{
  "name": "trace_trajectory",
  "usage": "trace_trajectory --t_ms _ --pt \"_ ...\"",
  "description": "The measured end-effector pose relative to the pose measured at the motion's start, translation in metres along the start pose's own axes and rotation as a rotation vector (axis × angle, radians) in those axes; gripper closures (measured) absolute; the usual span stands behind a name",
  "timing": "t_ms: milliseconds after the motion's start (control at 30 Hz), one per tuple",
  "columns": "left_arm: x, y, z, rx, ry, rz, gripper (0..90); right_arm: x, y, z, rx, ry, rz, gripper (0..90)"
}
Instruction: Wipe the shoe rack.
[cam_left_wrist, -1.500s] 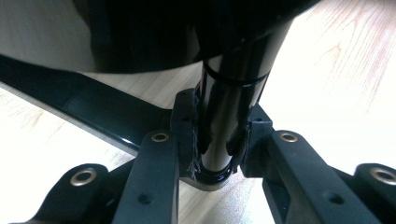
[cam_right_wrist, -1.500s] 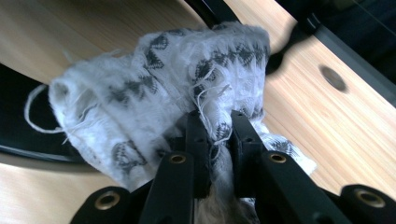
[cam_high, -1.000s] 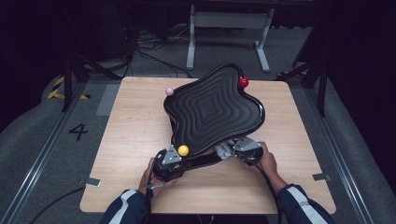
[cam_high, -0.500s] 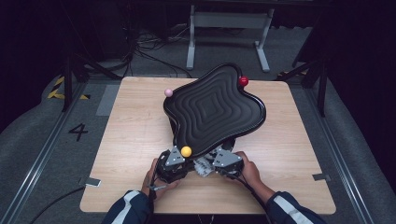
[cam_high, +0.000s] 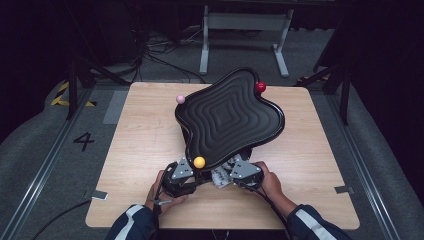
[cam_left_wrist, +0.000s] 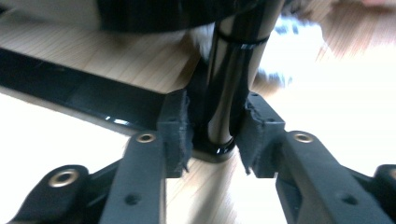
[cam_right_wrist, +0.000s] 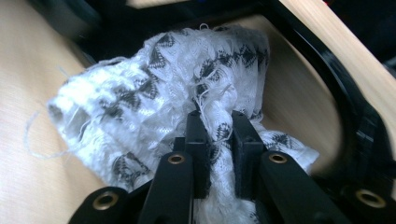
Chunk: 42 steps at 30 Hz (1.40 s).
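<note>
A black wavy tray (cam_high: 230, 117) stands on a black stand on the wooden table (cam_high: 145, 130), with a yellow ball (cam_high: 199, 161), a pink ball (cam_high: 180, 99) and a red ball (cam_high: 260, 86) at its corners. My left gripper (cam_high: 196, 176) (cam_left_wrist: 212, 135) sits under the yellow ball, astride the stand's glossy black post (cam_left_wrist: 229, 84). Its jaws have just been opening, and a thin gap shows beside the left pad (cam_left_wrist: 175, 126). My right gripper (cam_high: 226, 176) (cam_right_wrist: 218, 135) is shut on a white cloth with a black pattern (cam_right_wrist: 154, 93) (cam_high: 220, 175) beside the stand.
The stand's black foot bar (cam_left_wrist: 93, 98) runs across the table to the left of the post, and its curved black frame (cam_right_wrist: 345, 93) bends round the cloth. A metal frame (cam_high: 240, 30) and cables (cam_high: 150, 60) lie on the floor beyond the table.
My right gripper has slid left with the cloth, closer to the left gripper under the tray's near corner. The left hand has stayed where it was.
</note>
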<state>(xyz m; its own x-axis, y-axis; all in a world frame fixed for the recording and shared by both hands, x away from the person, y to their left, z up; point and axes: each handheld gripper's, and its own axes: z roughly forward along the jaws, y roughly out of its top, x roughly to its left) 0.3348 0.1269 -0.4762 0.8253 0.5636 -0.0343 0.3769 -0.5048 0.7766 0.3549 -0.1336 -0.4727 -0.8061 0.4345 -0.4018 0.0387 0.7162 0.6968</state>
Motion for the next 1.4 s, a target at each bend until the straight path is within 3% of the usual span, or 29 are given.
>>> trace_trajectory --t_ms 100,167,300,400,733,967,1167,1400 --pt "-0.002 0.000 0.001 -0.006 -0.008 0.005 72.6 -0.007 -0.004 -0.001 0.018 -0.027 0.002 80.3" --pt "-0.003 0.001 0.002 -0.008 -0.004 0.021 73.3 -0.018 -0.010 -0.002 0.045 -0.060 0.032 80.2" --pt "-0.002 0.000 0.003 -0.018 -0.010 0.018 73.6 -0.023 -0.012 -0.001 0.051 -0.058 0.044 80.5" --pt "-0.003 0.000 0.004 -0.018 -0.013 0.004 73.7 -0.017 -0.006 0.000 0.043 -0.031 0.029 80.6" --pt "-0.007 0.003 0.008 -0.017 0.007 0.014 73.6 0.023 0.021 0.008 -0.028 0.074 -0.051 80.5" --pt "-0.008 0.004 0.009 -0.014 0.007 0.017 73.5 0.025 0.020 0.007 -0.038 0.076 -0.061 80.4" --pt "-0.008 0.004 0.009 -0.016 0.005 0.016 73.5 0.008 0.008 0.002 -0.007 0.037 -0.033 80.4" --pt "-0.008 0.004 0.009 -0.016 0.006 0.015 73.4 -0.031 -0.019 -0.003 0.056 -0.082 0.060 80.5"
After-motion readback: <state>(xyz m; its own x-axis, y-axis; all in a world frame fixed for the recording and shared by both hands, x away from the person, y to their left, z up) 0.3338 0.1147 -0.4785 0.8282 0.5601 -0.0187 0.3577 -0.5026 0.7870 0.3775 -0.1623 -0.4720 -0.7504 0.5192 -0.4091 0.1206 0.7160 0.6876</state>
